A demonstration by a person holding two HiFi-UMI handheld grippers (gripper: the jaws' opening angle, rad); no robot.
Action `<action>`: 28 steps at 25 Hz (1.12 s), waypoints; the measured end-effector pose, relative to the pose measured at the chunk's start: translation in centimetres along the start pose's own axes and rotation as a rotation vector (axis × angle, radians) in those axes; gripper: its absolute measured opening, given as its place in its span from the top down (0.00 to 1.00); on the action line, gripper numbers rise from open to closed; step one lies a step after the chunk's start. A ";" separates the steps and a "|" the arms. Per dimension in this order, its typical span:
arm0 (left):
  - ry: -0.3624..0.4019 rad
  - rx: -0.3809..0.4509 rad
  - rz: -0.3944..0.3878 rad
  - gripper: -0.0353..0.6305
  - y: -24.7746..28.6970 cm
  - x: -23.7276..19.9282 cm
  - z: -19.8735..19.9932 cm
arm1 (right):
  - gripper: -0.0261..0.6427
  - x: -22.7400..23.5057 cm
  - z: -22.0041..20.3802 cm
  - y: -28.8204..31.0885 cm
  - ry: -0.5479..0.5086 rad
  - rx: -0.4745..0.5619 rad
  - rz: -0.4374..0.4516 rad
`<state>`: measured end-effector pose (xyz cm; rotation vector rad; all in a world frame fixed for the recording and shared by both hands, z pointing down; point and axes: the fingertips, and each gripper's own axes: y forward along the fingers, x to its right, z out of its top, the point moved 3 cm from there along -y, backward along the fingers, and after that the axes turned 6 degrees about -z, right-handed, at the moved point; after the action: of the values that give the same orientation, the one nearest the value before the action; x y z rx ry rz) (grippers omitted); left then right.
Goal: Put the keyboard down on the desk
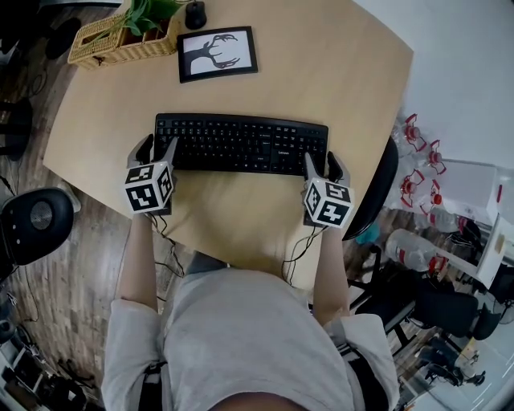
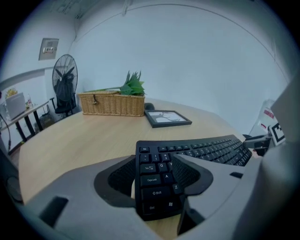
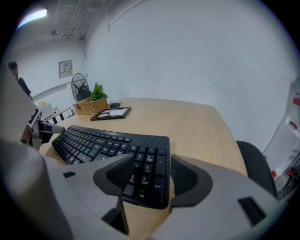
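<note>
Keyboard (image 1: 241, 144) lay flat on desk (image 1: 337, 72), left gripper (image 1: 157, 149) and right gripper (image 1: 324, 166) astride its ends, jaws apart, basket (image 1: 120, 46), framed picture (image 1: 218, 53), mouse (image 1: 195, 14) beyond.

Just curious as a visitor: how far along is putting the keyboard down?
Mostly done: the keyboard lies flat on the desk. In hand: the left gripper and right gripper straddle its ends, jaws open, apparently not pinching. Left: drawing both grippers away.

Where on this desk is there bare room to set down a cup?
Widest: back right of the desk, bordered by the picture frame and the keyboard. Also the strip between keyboard and near edge. Crowded: back left, with basket, picture frame and mouse.
</note>
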<state>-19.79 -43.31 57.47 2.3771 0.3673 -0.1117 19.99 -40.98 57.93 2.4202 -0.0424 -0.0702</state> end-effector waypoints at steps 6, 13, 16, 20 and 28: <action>0.121 0.122 0.093 0.89 -3.9 0.5 1.7 | 0.92 -0.5 2.1 -3.3 -0.028 0.104 -0.022; 0.072 0.248 0.021 0.93 -8.0 1.3 3.3 | 0.94 -1.9 3.5 -7.1 0.029 0.201 0.048; 0.067 0.308 -0.022 0.93 -10.2 2.1 4.0 | 0.94 -2.7 4.1 -9.3 0.017 0.253 0.046; 0.149 0.367 -0.027 0.93 -13.7 3.4 5.0 | 0.94 -3.5 4.8 -12.6 0.034 0.304 0.044; 0.173 0.480 -0.085 0.93 -19.7 5.7 6.7 | 0.94 -4.8 5.2 -18.8 0.060 0.404 0.033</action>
<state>-20.00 -32.68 38.72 2.8552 0.5766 -0.0344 15.07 -30.02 41.85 2.8229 -0.0751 0.0302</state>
